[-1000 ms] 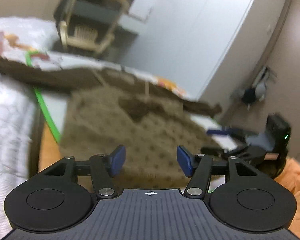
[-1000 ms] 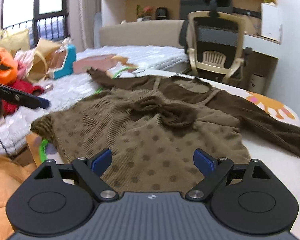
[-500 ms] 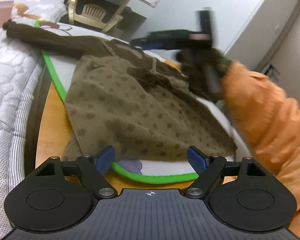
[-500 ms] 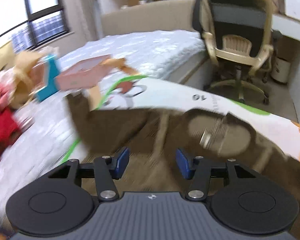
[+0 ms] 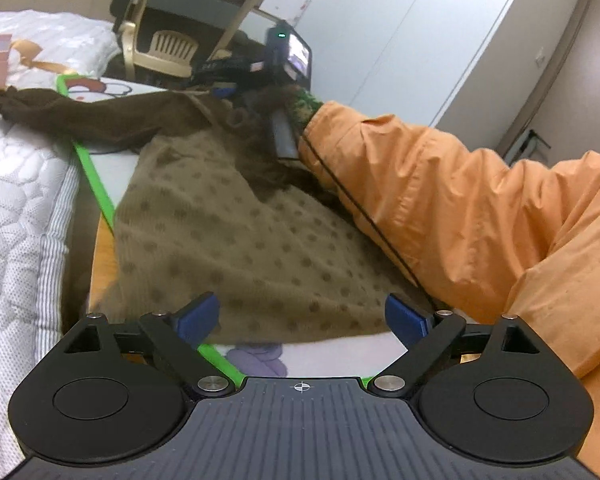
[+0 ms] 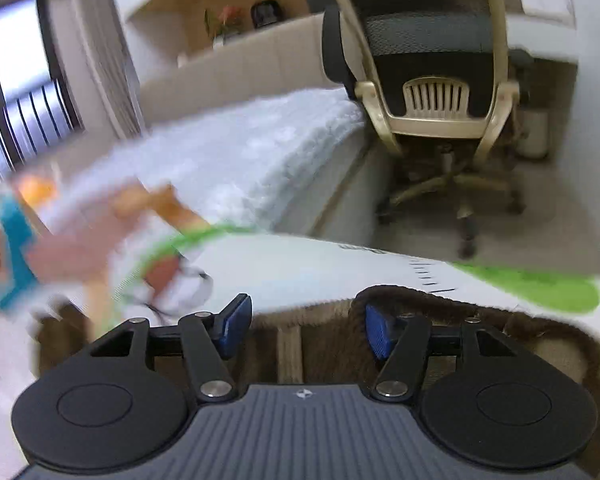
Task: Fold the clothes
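Brown dotted sweater [image 5: 236, 240] spread flat on the green-edged mat [image 5: 96, 184], straight ahead of the left claw [image 5: 302, 318], hem just past the blue pads. Left claw spread wide, gripping nothing. Right claw [image 6: 308, 326] parted too, down at the sweater's collar [image 6: 384, 294], dark knit rim just beside the right-hand pad, nothing clamped. Orange sleeve [image 5: 440, 200] reaching across the sweater's far side. Mesh office chair [image 6: 432, 60] beyond the mat, quilted mattress [image 5: 16, 184] off to the left.

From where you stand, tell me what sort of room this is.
Most likely a bedroom with a study corner: a quilted mattress, an office chair, and a brown dotted sweater spread out for folding.
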`<action>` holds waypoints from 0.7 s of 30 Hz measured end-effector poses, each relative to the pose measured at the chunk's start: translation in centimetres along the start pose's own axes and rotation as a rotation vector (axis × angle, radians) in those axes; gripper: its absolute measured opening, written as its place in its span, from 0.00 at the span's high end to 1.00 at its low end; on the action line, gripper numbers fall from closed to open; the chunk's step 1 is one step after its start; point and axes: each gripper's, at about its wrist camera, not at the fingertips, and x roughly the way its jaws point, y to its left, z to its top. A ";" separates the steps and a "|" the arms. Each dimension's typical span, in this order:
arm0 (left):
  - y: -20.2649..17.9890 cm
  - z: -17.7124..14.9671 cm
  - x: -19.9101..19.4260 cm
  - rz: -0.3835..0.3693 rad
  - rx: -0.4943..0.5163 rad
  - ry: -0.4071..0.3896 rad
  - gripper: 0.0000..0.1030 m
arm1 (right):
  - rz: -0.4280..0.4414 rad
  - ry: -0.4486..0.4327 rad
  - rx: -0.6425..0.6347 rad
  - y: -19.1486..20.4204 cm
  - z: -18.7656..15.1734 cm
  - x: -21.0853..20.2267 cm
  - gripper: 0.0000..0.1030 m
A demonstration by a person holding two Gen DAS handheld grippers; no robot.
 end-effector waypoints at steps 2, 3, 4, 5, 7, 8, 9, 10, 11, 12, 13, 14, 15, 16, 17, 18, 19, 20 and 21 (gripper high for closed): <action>0.1 0.2 0.2 0.004 0.003 0.005 0.09 | 0.028 0.040 -0.016 -0.1 -0.5 -0.3 0.40; 0.2 0.4 0.3 0.006 0.006 0.005 0.09 | 0.041 0.027 -0.023 -0.2 -0.5 -1.1 0.40; 0.2 0.7 0.5 0.004 0.012 0.003 0.08 | 0.048 0.009 -0.031 -0.3 -0.4 -2.0 0.40; 0.2 1.0 0.7 0.002 0.019 0.001 0.08 | 0.061 0.000 -0.031 -0.5 -0.2 -2.8 0.40; 0.0 2.0 1.5 -0.026 0.043 -0.012 0.08 | 0.112 0.018 0.002 -1.4 0.3 -4.1 0.40; -0.2 2.6 2.0 -0.045 0.057 -0.020 0.07 | 0.156 0.050 0.036 -1.9 0.6 -4.2 0.40; -0.1 3.0 2.7 -0.053 0.058 -0.014 0.06 | 0.191 0.087 0.061 -2.0 0.7 -4.0 0.40; 0.0 3.3 3.4 -0.061 0.060 -0.009 0.06 | 0.220 0.129 0.084 -2.0 0.7 -3.5 0.40; 0.1 3.6 4.2 -0.069 0.061 -0.003 0.05 | 0.233 0.171 0.103 -1.8 0.7 -2.8 0.39; 0.2 4.0 4.9 -0.076 0.062 0.003 0.05 | 0.220 0.212 0.114 -1.4 0.5 -1.9 0.34; 0.7 3.8 5.4 -0.068 0.042 0.026 0.05 | 0.206 0.245 0.120 -0.9 0.2 -1.1 0.33; 1.2 3.7 6.0 -0.060 0.022 0.049 0.05 | 0.206 0.251 0.118 -0.4 0.0 -0.5 0.33; 1.5 3.4 6.1 -0.055 0.003 0.070 0.05 | 0.233 0.231 0.115 0.0 0.2 -0.2 0.29; 1.7 2.9 5.9 -0.049 -0.011 0.087 0.05 | 0.260 0.211 0.113 0.3 0.3 0.0 0.30; 1.7 2.3 5.7 -0.046 -0.019 0.101 0.05 | 0.283 0.176 0.123 0.5 0.6 0.1 0.30; 1.8 1.8 5.3 -0.044 -0.029 0.117 0.05 | 0.286 0.120 0.151 0.5 1.2 0.1 0.30; 1.8 1.5 5.1 -0.041 -0.035 0.126 0.05 | 0.272 0.072 0.170 0.4 1.7 0.1 0.30; 1.9 1.1 4.9 -0.037 -0.041 0.134 0.05 | 0.254 0.032 0.184 0.3 2.2 0.1 0.30; 1.9 0.8 4.6 -0.033 -0.047 0.143 0.05 | 0.234 0.019 0.182 0.3 2.4 0.3 0.30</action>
